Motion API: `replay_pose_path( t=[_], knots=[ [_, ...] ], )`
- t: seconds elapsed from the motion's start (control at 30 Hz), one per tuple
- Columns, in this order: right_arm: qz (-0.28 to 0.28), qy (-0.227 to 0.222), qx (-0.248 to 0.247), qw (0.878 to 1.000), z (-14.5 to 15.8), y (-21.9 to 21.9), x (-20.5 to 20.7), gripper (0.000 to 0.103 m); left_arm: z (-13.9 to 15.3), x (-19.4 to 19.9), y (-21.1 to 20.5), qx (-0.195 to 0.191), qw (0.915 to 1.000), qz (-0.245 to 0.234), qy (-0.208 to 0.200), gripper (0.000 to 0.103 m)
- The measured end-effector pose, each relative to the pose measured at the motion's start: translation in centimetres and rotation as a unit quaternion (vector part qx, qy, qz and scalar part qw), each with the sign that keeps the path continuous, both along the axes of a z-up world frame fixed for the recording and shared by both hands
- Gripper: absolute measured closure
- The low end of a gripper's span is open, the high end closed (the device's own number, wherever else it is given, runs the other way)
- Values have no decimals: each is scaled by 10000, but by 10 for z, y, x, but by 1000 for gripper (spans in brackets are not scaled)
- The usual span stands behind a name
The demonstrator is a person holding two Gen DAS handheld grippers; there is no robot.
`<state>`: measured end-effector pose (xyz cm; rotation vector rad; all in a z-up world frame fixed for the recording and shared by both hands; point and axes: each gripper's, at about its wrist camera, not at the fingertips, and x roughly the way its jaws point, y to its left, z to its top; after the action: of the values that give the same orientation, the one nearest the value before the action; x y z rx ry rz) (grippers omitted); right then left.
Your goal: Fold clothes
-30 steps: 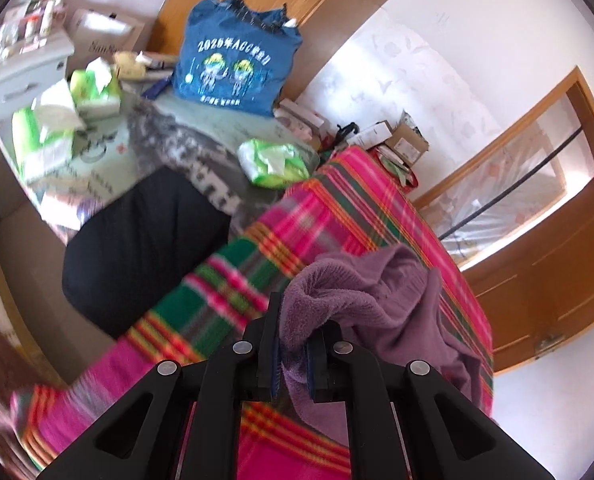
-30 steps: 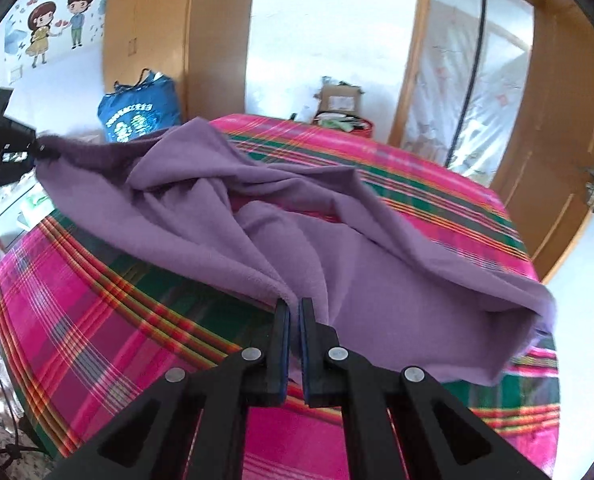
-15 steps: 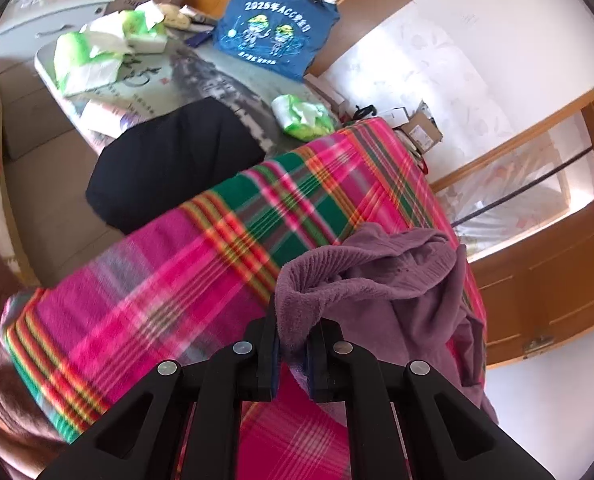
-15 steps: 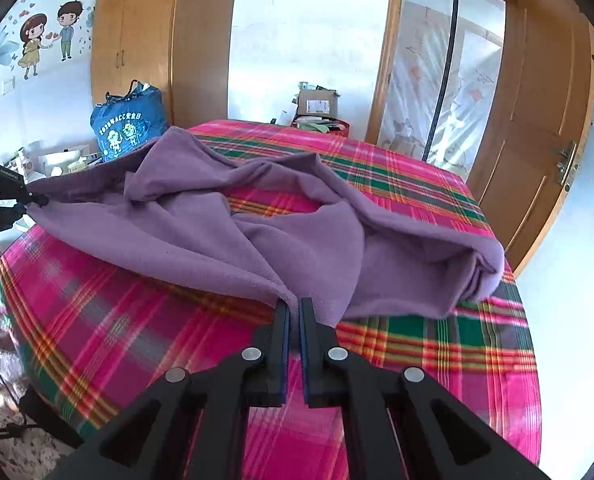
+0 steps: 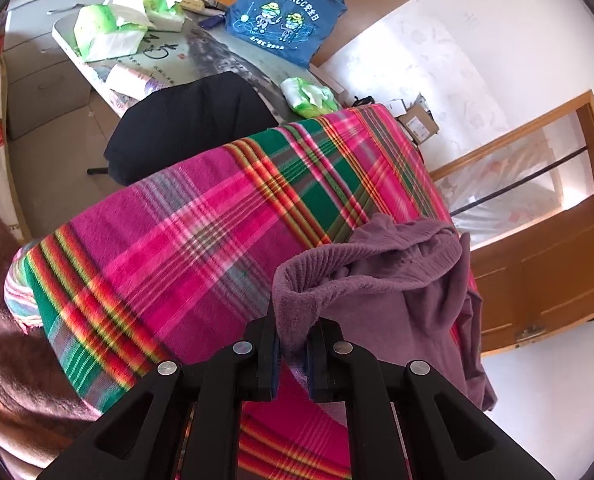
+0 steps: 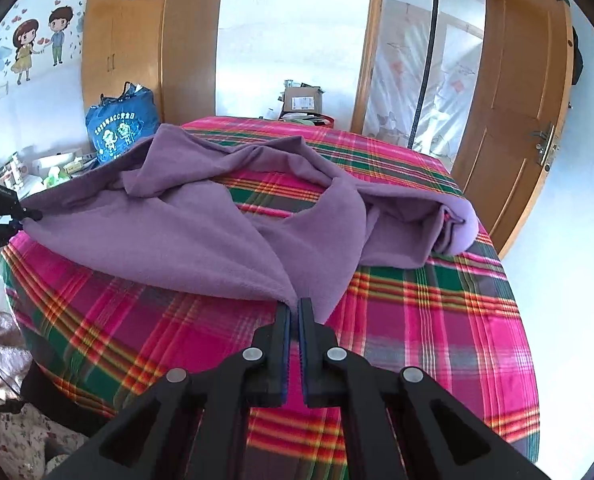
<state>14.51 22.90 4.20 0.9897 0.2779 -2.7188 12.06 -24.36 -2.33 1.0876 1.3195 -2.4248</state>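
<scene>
Left tool (image 5: 293, 346): jaws pinched on the thick ribbed hem of the purple fleece garment (image 5: 397, 292), fabric bunched between the pads. It also shows at the far left edge of the right wrist view (image 6: 25, 216), clamped on a garment corner there.

Right tool (image 6: 293, 320): jaws pressed nearly together on a thin edge of the same garment (image 6: 201, 236), cloth pinned between the pads.

Garment sits on the bed covered with a pink, green and red plaid sheet (image 6: 437, 308). It is stretched between the two tools along the near edge of the bed and lifted off the sheet at both grip points. The rest trails across the bed's middle in loose folds. One sleeve-like part is doubled over and lies near the bed's right edge; another fold reaches towards the far edge.

Off the bed, left side: a blue printed cloth bag (image 5: 285, 12) stands against the wooden wardrobe (image 6: 137, 40), on a desk (image 5: 201, 46) with a printed top. Green-and-white tissue packs (image 5: 109, 36) are on the desk. A black chair back (image 5: 189, 120) stands between the desk and the bed. A cardboard box (image 6: 303, 100) sits beyond the bed's far edge, and a wooden door (image 6: 533, 120) is on the right.
</scene>
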Motion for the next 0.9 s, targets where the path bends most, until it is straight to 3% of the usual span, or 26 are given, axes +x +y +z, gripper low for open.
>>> replay_pose_path(
  t=[0.9],
  knots=[
    [-66, -270, -63, 9996, -22, 8, 32, 100, -13, 24, 2, 67, 9999, 29, -76, 94]
  ],
)
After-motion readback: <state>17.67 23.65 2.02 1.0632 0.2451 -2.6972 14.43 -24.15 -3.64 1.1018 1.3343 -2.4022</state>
